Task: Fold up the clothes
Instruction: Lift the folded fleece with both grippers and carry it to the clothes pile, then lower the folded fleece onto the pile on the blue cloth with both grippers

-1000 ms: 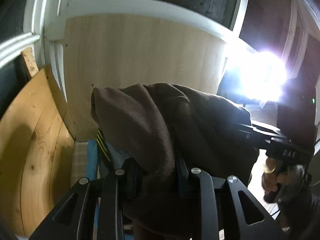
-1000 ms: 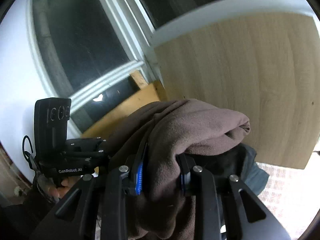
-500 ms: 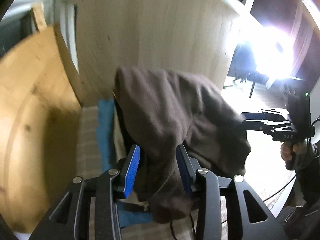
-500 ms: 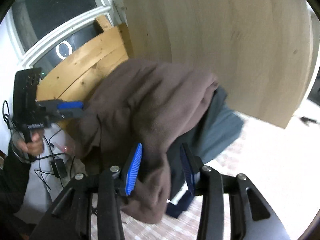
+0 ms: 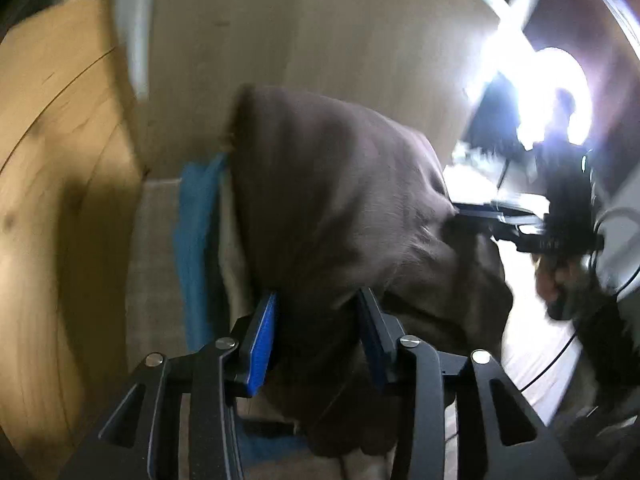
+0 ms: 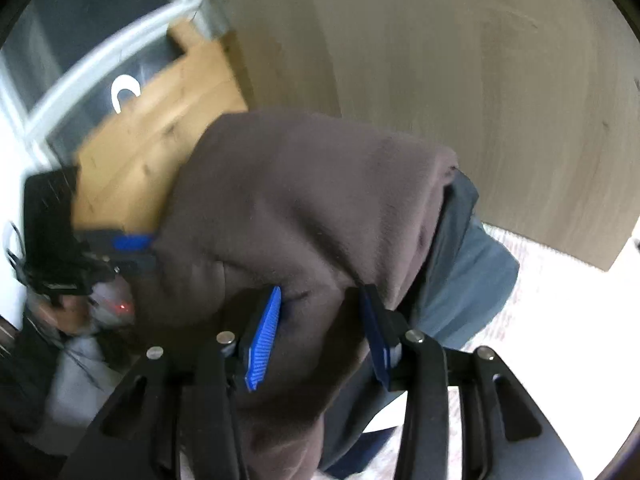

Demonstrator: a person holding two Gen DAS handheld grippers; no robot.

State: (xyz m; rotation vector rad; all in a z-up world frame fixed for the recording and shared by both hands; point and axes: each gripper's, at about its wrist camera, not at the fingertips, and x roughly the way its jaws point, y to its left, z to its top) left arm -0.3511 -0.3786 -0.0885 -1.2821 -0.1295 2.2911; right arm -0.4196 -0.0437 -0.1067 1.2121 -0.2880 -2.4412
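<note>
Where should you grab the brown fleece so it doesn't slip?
Grip the brown fleece at the thick bunched fold nearest the camera, coming from below and behind as the right hand-held gripper does. There the cloth hangs doubled, giving bulk to pinch.

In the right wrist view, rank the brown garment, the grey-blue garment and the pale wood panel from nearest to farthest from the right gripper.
1. Brown garment: between the right gripper jaws.
2. Grey-blue garment: under the brown one, to the right.
3. Pale wood panel: upright behind both, top of view.
</note>
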